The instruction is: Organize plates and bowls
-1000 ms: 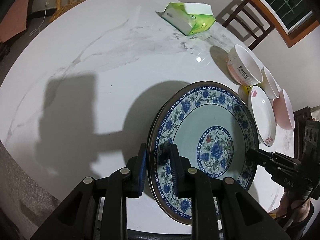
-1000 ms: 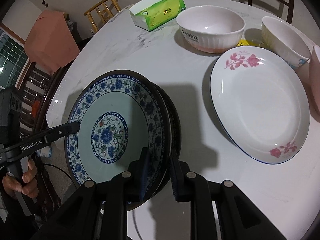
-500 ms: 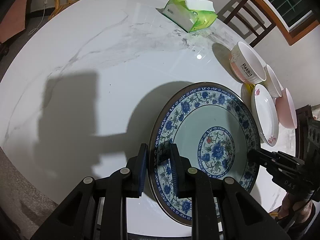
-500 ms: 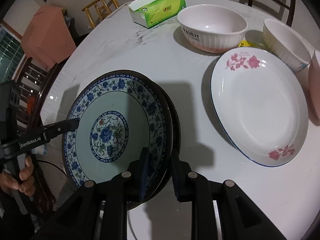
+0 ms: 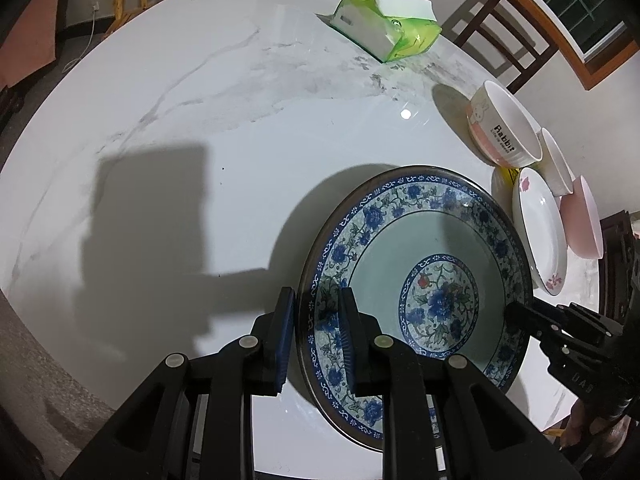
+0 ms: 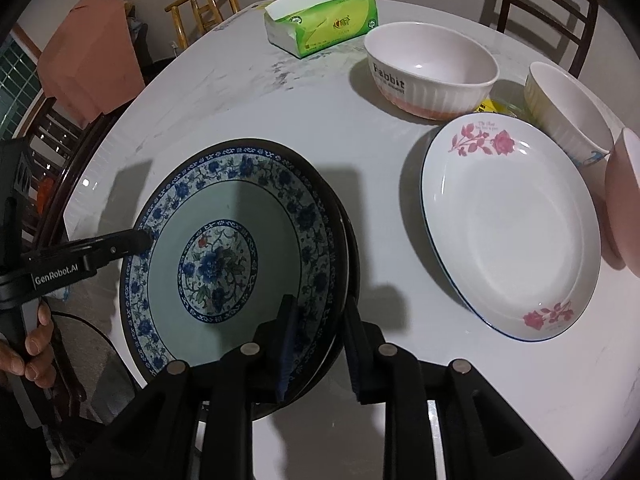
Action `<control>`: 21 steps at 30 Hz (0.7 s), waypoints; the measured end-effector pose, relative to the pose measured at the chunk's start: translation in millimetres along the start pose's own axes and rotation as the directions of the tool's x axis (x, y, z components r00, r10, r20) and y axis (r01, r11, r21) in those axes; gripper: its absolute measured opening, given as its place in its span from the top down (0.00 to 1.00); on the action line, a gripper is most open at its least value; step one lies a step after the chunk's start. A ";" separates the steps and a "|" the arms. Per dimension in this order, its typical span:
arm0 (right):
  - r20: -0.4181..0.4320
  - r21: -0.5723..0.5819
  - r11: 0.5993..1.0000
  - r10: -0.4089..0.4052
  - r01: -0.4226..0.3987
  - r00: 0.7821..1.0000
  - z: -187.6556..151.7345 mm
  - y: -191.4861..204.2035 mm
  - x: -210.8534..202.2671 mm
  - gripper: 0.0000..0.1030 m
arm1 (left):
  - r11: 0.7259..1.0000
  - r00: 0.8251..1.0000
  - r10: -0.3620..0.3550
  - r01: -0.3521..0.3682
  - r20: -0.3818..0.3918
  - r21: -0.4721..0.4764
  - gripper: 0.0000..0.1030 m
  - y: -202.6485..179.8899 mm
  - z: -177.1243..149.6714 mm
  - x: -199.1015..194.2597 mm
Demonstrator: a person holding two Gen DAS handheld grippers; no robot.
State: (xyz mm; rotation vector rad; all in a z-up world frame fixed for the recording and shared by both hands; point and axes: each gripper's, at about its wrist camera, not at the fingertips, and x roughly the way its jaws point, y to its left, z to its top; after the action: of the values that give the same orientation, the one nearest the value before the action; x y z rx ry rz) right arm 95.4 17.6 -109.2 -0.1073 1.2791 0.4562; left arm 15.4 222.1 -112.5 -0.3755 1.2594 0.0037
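Round glazed blue-floral plate (image 5: 416, 276) (image 6: 224, 248), opposite rims pinched by left hand-held gripper (image 5: 316, 344) and right hand-held gripper (image 6: 318, 344), over glossy marble table (image 5: 200, 120) (image 6: 320, 128).

Setting: home dining room. Evidence: round white marble-pattern dining table (image 5: 224, 128); dark wooden dining chair (image 6: 548, 4) at far edge; light bamboo chair (image 6: 204, 4) against wall. Tableware on table: blue floral plate (image 6: 224, 248), white rose plate (image 6: 512, 232), "Rabbit" bowl (image 6: 432, 72). Green tissue pack (image 6: 324, 20) on tabletop. Wood-framed window with grille (image 5: 560, 12). Orange cloth (image 6: 88, 60) draped beside table.
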 end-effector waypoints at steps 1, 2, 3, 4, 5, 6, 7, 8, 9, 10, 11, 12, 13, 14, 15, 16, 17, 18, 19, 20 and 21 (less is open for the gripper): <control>0.002 -0.007 1.000 -0.008 0.008 1.000 0.1 2.0 -0.1 0.75 | 1.000 1.000 -0.002 0.002 0.001 -0.002 0.82 0.1 0.1 -0.2; 0.004 -0.016 1.000 -0.017 0.017 1.000 -0.4 3.8 -0.1 0.74 | 1.000 1.000 -0.002 0.002 0.002 -0.004 0.82 0.3 0.5 0.0; 0.005 -0.021 1.000 -0.022 0.022 1.000 -1.4 4.8 -1.5 0.74 | 1.000 1.000 -0.002 0.002 0.003 -0.005 0.82 0.1 0.6 -0.2; 0.006 -0.029 0.999 -0.028 0.028 1.000 -1.2 5.9 -2.0 0.73 | 1.000 1.000 -0.001 0.001 0.005 -0.005 0.82 0.1 1.0 0.0; 0.007 -0.034 0.999 -0.034 0.034 0.999 -1.4 7.0 -2.1 0.73 | 1.000 1.000 0.000 0.000 0.008 -0.003 0.82 -0.1 1.0 -0.4; 0.008 -0.037 0.999 -0.038 0.038 0.999 -2.5 8.5 -3.1 0.72 | 1.000 1.000 0.002 -0.002 0.013 -0.001 0.82 -0.5 1.0 -1.3; 0.009 -0.041 0.998 -0.044 0.044 0.999 -2.8 9.3 -3.3 0.72 | 1.000 1.000 0.002 -0.002 0.017 0.002 0.81 -0.7 1.0 -2.3; 0.011 -0.044 0.998 -0.048 0.048 0.999 -2.9 9.4 -3.2 0.72 | 1.000 1.000 0.001 -0.001 0.023 0.004 0.78 -1.2 1.1 -3.8; 0.012 -0.047 0.998 -0.051 0.052 0.999 -3.1 10.2 -2.8 0.72 | 1.000 1.000 -0.001 0.001 0.026 0.005 0.77 -1.1 1.4 -4.5; 0.013 -0.050 0.997 -0.054 0.055 0.998 -3.4 10.5 -3.0 0.72 | 1.000 1.000 -0.002 0.002 0.030 0.007 0.75 -1.7 1.9 -5.5; 0.015 -0.054 0.997 -0.060 0.061 0.998 -3.8 11.3 -3.2 0.72 | 1.000 0.999 -0.003 0.003 0.034 0.008 0.74 -2.4 2.4 -6.7; 0.016 -0.056 0.996 -0.062 0.063 0.998 -3.9 10.8 -3.1 0.72 | 1.000 0.999 -0.005 0.004 0.038 0.009 0.73 -3.1 2.6 -8.0; 0.018 -0.058 0.996 -0.065 0.066 0.998 -3.8 11.2 -2.9 0.71 | 1.000 0.999 -0.005 0.005 0.041 0.010 0.72 -3.9 3.0 -8.7; 0.019 -0.060 0.995 -0.072 0.073 0.997 -4.3 11.3 -2.9 0.69 | 1.000 0.999 -0.005 0.004 0.045 0.013 0.70 -4.8 3.4 -9.8; 0.020 -0.060 0.995 -0.074 0.075 0.997 -3.9 12.8 -1.7 0.67 | 1.000 0.999 -0.005 0.004 0.052 0.016 0.69 -6.3 3.9 -11.2; 0.024 -0.059 0.996 -0.071 0.072 0.997 -4.2 12.9 -2.3 0.66 | 1.000 0.998 -0.004 0.003 0.056 0.017 0.67 -7.5 4.0 -12.0; 0.026 -0.059 0.996 -0.068 0.070 0.997 -4.3 13.0 -3.0 0.66 | 1.000 0.998 -0.004 0.002 0.061 0.019 0.66 -8.7 4.2 -13.1; 0.028 -0.060 0.996 -0.068 0.070 0.997 -4.1 12.8 -3.3 0.66 | 1.000 0.998 -0.004 0.002 0.069 0.023 0.66 -10.1 4.2 -14.5; 0.030 -0.061 0.996 -0.068 0.070 0.997 -4.0 12.9 -3.6 0.66 | 1.000 0.997 -0.005 0.002 0.077 0.028 0.64 -11.8 4.3 -16.1; 0.032 -0.061 0.996 -0.067 0.069 0.997 -4.0 12.4 -3.7 0.66 | 1.000 0.996 -0.006 0.004 0.085 0.030 0.62 -13.6 4.3 -17.6; 0.034 -0.058 0.996 -0.064 0.066 0.997 -3.9 11.6 -3.7 0.66 | 0.999 0.996 -0.007 0.004 0.090 0.034 0.62 -14.8 4.3 -18.7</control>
State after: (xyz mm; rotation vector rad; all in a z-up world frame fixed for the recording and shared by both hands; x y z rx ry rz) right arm 86.7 25.8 -104.9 -0.1904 1.2272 0.4384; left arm 16.6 213.2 -90.0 -0.3461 1.1675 -0.0050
